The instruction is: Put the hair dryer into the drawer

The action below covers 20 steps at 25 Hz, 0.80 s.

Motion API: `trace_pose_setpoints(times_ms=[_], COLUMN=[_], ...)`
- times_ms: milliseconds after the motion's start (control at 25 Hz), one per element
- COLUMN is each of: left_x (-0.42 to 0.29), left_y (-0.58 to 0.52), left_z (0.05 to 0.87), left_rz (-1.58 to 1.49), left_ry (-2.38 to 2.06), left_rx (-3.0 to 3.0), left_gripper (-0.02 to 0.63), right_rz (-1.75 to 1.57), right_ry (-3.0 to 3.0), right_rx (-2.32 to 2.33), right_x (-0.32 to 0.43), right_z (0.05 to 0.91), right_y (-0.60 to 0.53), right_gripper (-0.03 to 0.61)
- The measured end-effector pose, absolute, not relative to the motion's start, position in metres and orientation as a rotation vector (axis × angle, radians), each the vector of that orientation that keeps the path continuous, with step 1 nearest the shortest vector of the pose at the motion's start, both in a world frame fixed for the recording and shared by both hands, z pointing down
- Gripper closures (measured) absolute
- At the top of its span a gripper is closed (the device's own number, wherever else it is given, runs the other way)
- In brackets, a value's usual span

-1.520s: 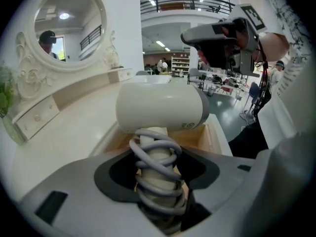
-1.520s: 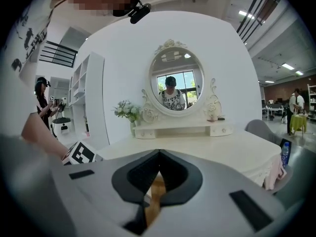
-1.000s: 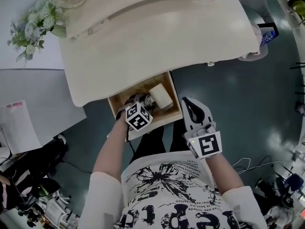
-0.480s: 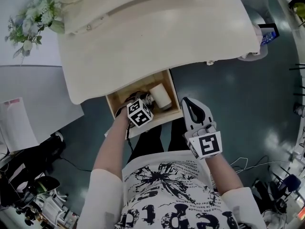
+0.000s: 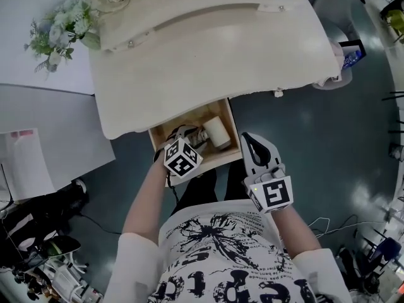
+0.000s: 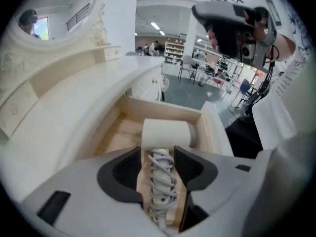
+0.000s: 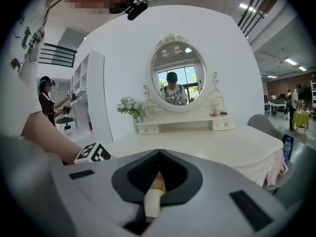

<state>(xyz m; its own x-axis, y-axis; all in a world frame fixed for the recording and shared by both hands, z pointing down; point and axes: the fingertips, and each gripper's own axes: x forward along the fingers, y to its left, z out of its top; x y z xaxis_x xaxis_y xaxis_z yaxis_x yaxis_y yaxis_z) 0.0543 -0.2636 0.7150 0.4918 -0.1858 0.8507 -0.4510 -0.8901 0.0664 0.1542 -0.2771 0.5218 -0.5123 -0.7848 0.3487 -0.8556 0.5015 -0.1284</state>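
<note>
1. Reaching forward from the torso, the left forearm is bare and nearly straight. It points the left gripper (image 6: 158, 154) down into the open drawer (image 6: 163, 110).
2. Left gripper state: the jaws are closed on the handle of the hair dryer (image 6: 165, 132). The handle is wrapped in its coiled cord (image 6: 162, 179) and runs lengthwise between the two jaws, which touch the coil on both sides.
3. Hair dryer position: the cream barrel lies crosswise just ahead of the left jaw tips, inside the drawer, near the back wall. Bare wood of the drawer floor shows under the jaws.
4. The right arm is bent at the elbow and held close to the body. The right gripper (image 5: 249, 137) points forward at the dressing table (image 5: 208, 49), just right of the left gripper and beside the drawer's right front corner.
5. Right gripper state: the jaw tips meet and nothing is held between them.
6. Count, task items: one hair dryer, one open drawer, two grippers. Each gripper has one marker cube, the left (image 5: 183, 158) and the right (image 5: 273, 193).
7. Count, other items:
   - One oval mirror (image 7: 177, 80), straight ahead of the right gripper at the back of the table.
   - One bunch of flowers (image 5: 60, 33), ahead and far left of both grippers.
</note>
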Motion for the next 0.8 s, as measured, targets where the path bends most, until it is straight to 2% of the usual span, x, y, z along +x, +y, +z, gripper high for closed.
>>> trace_pose_setpoints(times_ms=[80,200,480,800], left_x=[0.051,0.036,0.006,-0.045], left_y=[-0.279,-0.299,-0.287,-0.249], left_z=[0.677,0.618,0.509,0.368], left_rz=[1.237,1.043,0.709,0.187], left_ry=[-0.714,-1.032,-1.350,-1.687], left_rx=[2.520,2.553,2.597,2.632], left_gripper=[0.473,0.575,0.592,0.592], right_rz=[0.400,0.382,0.291,0.124], right_ry=[-2.517,-2.552,-2.661,-2.757], right_rx=[1.392,1.348,1.245,1.165], right_x=[0.150,0.139,0.106,0.066], right_z=[0.513,0.498,0.456,0.401], right_y=[-0.276,-0.269,-0.255,-0.247], right_gripper=[0.569,0.569,0.569,0.569])
